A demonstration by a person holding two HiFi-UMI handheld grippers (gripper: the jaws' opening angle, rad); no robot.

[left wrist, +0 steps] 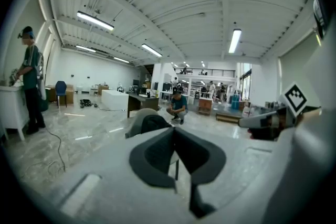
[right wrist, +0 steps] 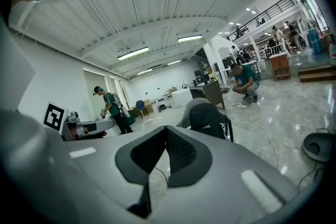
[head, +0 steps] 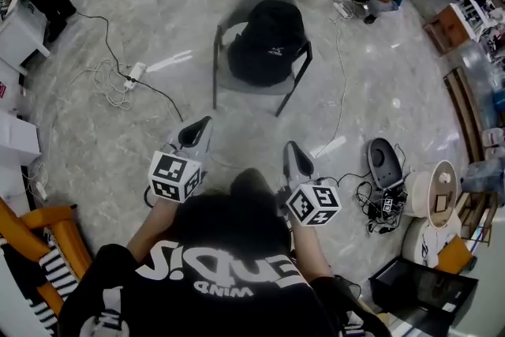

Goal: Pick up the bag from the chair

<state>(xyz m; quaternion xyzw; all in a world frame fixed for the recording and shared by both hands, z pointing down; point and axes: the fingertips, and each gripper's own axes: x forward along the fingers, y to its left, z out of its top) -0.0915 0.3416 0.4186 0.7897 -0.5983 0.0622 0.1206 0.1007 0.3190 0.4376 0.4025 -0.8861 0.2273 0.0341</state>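
**Marble floor open, bag sitting dead ahead**

Bag (head: 268, 43) is slumping on the chair (head: 233, 8) seat against the backrest, straight ahead and well apart from both grippers. Left gripper (head: 197, 132) and right gripper (head: 295, 160) are riding with jaws pressed together, gripping nothing. Neither is clearly nearer. Bag is looking lumpy, with no clear long axis and no handle or straps showing.

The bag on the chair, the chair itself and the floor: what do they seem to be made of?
Bag: black, matte, slumped and rounded, so probably soft fabric such as nylon. Chair: smooth grey shell, perhaps moulded plastic or upholstery; thin dark legs look like metal. Floor: glossy grey with pale veins and light reflections, likely polished marble or tile.
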